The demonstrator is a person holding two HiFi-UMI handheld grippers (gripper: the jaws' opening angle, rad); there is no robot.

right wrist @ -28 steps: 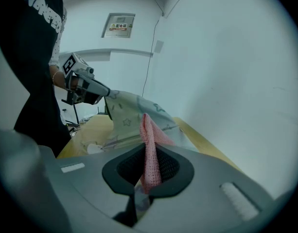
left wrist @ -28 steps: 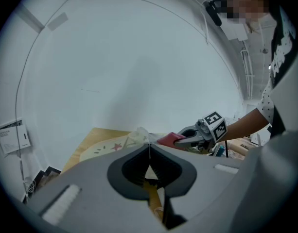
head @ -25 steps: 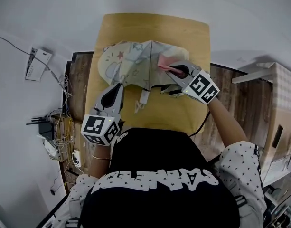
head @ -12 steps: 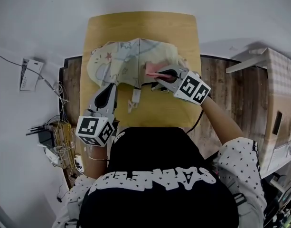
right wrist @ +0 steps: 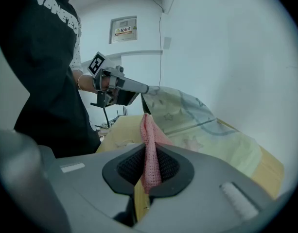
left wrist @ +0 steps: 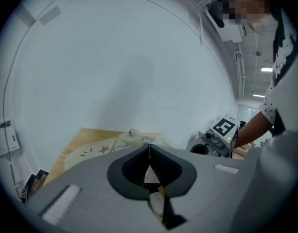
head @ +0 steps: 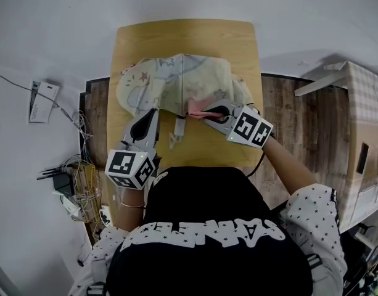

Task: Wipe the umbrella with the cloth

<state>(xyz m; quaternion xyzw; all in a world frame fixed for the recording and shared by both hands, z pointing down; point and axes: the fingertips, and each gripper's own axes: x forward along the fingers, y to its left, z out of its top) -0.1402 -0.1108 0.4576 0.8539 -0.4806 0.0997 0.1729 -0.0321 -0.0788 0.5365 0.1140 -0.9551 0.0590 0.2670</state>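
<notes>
Black and white cables lie tangled on the floor at the far left, beside the table. Its light wood top runs away from the person toward a white wall. Left gripper: reaches in over the near left part of the table, pointing slightly downward, tips at the near left edge of the umbrella. Its own view shows the jaws brought together with a thin pale strip of the canopy edge pinched between them. The right gripper view also shows the tips meeting that edge. Umbrella: pale yellow canopy with star and line prints, spread slack and creased across the middle of the table and covering most of its width. A small pale tab lies on the bare wood just below the canopy's near edge, between the two grippers. Cloth: pink, open-weave, its free end lying on the near right part of the canopy. Right gripper: comes in from the right, angled down, jaws clamped on the cloth, which stands up in a fold between the pads. Cardboard box: on the floor at the far right, well apart from the table.
</notes>
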